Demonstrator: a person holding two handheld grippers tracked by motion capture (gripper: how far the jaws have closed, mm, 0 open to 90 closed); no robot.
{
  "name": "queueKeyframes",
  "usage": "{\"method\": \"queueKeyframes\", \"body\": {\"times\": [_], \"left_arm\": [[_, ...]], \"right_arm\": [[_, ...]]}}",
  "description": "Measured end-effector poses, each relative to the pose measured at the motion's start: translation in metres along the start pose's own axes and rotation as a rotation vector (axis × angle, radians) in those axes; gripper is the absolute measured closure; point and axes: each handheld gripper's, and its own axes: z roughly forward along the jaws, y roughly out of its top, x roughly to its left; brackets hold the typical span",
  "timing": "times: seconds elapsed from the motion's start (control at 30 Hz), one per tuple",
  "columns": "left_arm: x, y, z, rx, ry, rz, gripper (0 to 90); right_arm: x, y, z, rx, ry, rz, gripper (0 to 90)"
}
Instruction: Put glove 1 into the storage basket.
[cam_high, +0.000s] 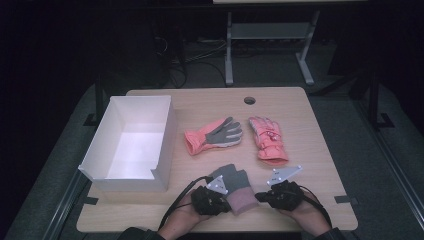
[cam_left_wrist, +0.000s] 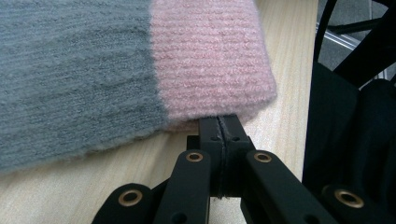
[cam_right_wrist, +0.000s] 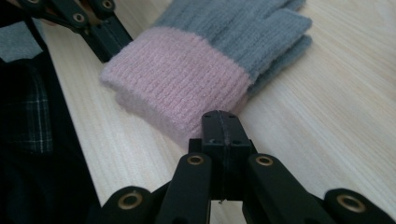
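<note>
The grey knitted wool glove with a pink ribbed cuff (cam_right_wrist: 196, 70) lies flat between both grippers, its cuff edge touching each set of jaws. The left gripper (cam_left_wrist: 219, 128) and right gripper (cam_right_wrist: 220, 122) both have their jaws pressed together, pinching nothing. It looks soft, light and floppy, so the thick cuff seems the best hold.

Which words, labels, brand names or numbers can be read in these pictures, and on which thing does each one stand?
None can be read.
Grey and pink knitted glove: plain, no label.
Two coral-pink padded gloves: no readable print; pale marks on the right one are too small.
White open cardboard box: blank walls.
Light wooden table: no marking.
</note>
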Motion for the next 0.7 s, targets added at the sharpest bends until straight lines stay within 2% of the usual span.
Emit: {"method": "queueKeyframes", "body": {"times": [0.07,0.13,0.17,0.2,0.3,0.4,0.6,0.67,0.7], "left_arm": [[0.001,0.000,-0.003,-0.005,-0.005,-0.001,88.7],[0.004,-0.002,-0.013,-0.025,0.008,-0.025,88.5],[0.011,-0.005,-0.024,-0.037,0.040,-0.059,89.1],[0.011,-0.005,-0.024,-0.037,0.040,-0.059,89.2],[0.025,-0.010,-0.033,-0.049,0.095,-0.126,89.2],[0.037,-0.008,-0.034,-0.056,0.124,-0.164,89.5],[0.043,-0.003,-0.029,-0.044,0.138,-0.161,89.5],[0.047,-0.001,-0.028,-0.027,0.142,-0.149,89.5],[0.046,-0.001,-0.026,-0.044,0.143,-0.172,89.5]], "right_arm": [[-0.001,0.000,-0.001,-0.007,-0.004,0.002,90.0],[-0.004,0.000,-0.003,-0.002,-0.028,-0.003,90.0],[-0.007,-0.001,-0.002,0.000,-0.036,0.012,90.0],[-0.007,-0.001,-0.002,0.000,-0.036,0.012,90.0],[-0.010,-0.002,0.003,0.015,-0.033,0.012,90.0],[-0.010,-0.001,0.009,0.035,-0.030,0.001,90.0],[-0.009,0.001,0.013,0.044,-0.016,-0.013,90.0],[-0.008,0.001,0.014,0.048,-0.012,-0.014,90.0],[-0.007,0.002,0.014,0.053,-0.010,-0.019,90.0]]}}
